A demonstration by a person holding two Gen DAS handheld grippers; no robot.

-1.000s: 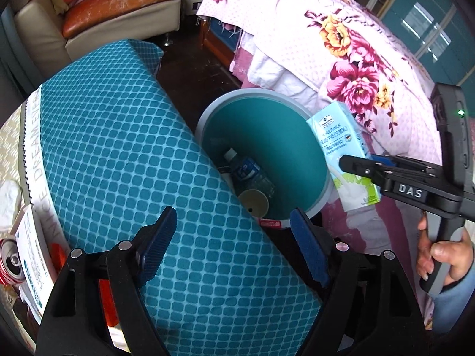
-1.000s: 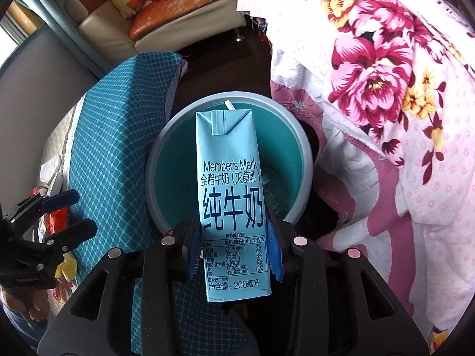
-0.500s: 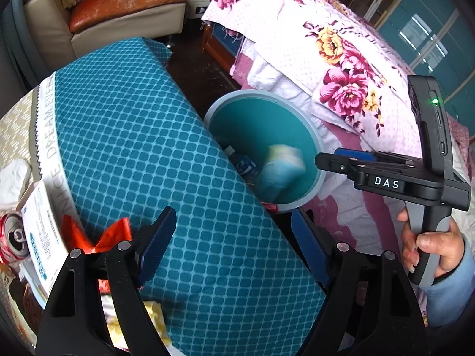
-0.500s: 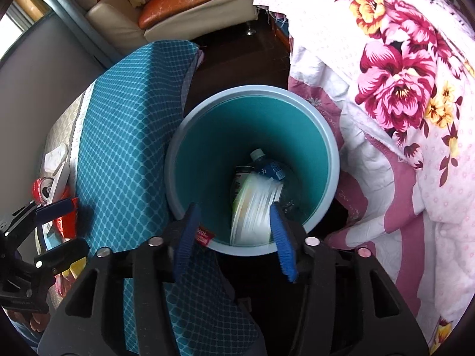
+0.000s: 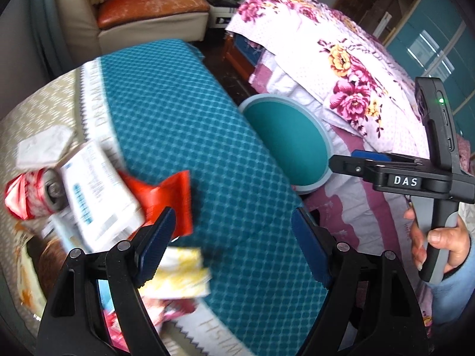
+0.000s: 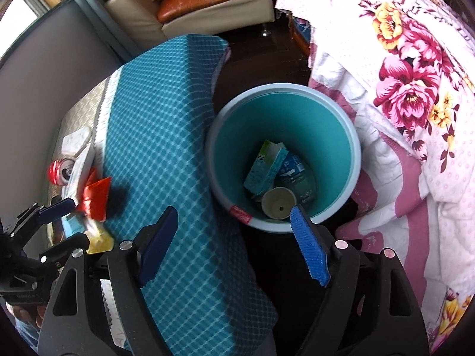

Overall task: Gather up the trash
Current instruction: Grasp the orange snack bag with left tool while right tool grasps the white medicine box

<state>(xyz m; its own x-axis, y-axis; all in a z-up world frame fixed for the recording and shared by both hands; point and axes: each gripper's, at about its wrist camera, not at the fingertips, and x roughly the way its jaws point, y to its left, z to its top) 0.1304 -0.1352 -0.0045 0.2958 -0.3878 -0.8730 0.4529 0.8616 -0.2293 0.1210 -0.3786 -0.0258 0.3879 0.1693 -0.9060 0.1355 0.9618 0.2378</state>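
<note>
- Left wrist view: litter sits in a blurred heap at about nine o'clock on the beige cover. It holds a red can (image 5: 28, 194), a white printed box (image 5: 98, 195), a red wrapper (image 5: 166, 198) and a yellow-white packet (image 5: 178, 276).
- The left gripper (image 5: 231, 246) stands wide and empty, its blue pads (image 5: 156, 246) over the near edge of the teal quilted pad (image 5: 193, 136).
- The teal bin (image 5: 322, 136) lies at two o'clock, just beside the pad's far edge, with the floral bedspread (image 5: 341, 59) behind it.
- At three o'clock a hand (image 5: 436, 243) holds the right gripper (image 5: 350, 160) side-on over the bin's rim.

- Right wrist view: the right gripper (image 6: 234, 249) has just been opening and now stands wide with nothing between its pads.
- The bin (image 6: 341, 124) is at twelve to one o'clock. Inside lie the milk carton (image 6: 264, 169), a plastic bottle (image 6: 297, 175) and a paper cup (image 6: 279, 206).
- The left gripper (image 6: 63, 222) shows at nine o'clock, open, right by the red wrapper (image 6: 96, 197) and the can (image 6: 59, 170).

- Judged step: the carton is in, so the left hand should take the next piece.
- Doing it well: pick one item at the heap's edge, likely the red wrapper. Bring the pads down either side of it, then close firmly.
- Thin foil may slip or drag its neighbours, so lift slowly and carry it fully over the rim before letting go.
</note>
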